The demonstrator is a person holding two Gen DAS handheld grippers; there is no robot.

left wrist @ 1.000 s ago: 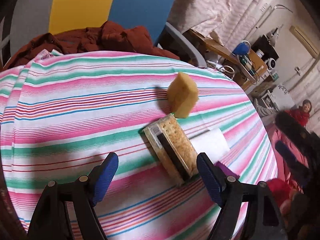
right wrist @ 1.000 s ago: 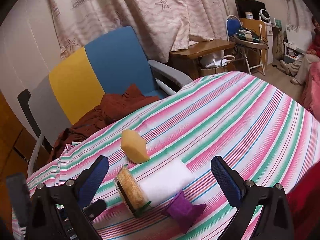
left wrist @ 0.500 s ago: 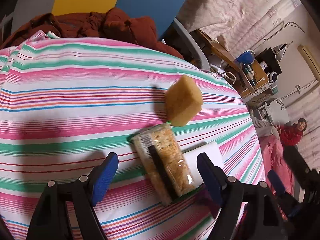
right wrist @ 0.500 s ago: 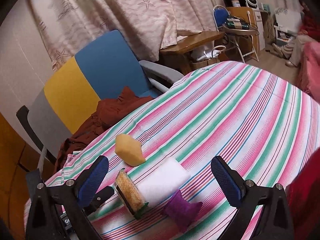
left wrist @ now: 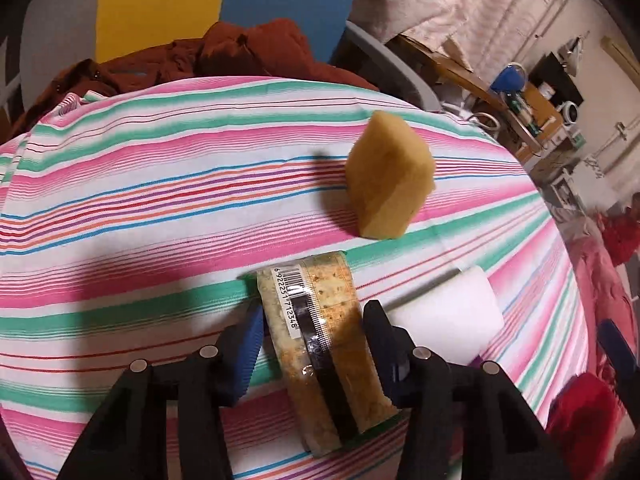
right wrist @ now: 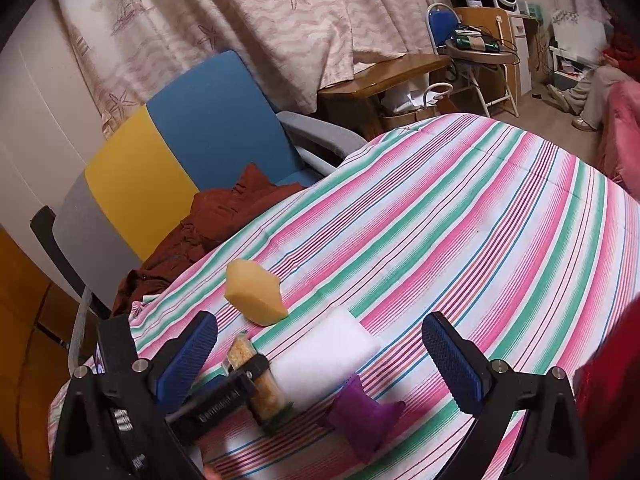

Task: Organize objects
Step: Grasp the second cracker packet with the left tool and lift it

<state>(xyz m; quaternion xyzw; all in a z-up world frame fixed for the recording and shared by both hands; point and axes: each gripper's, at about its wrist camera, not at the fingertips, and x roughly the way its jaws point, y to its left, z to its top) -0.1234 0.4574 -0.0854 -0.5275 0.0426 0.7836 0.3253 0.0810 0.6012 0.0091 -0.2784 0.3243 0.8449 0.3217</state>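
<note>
Cracker packet [left wrist: 320, 344] sits between the blue pads of the left gripper [left wrist: 314, 340], low in the middle of the left wrist frame.

Its long axis runs from the barcode end at centre frame down toward the lower edge, roughly along the gripper's pointing line, so the jaws cross its narrow width; they have just been closing and now touch both sides. A second ago they stood wide apart with the packet above and between them. The right gripper [right wrist: 320, 356] is farther off, jaws spread and empty. Yellow sponge [left wrist: 388, 176] lies up-frame, white pad [left wrist: 452, 312] just right, on the striped cloth [left wrist: 160, 184].
</note>
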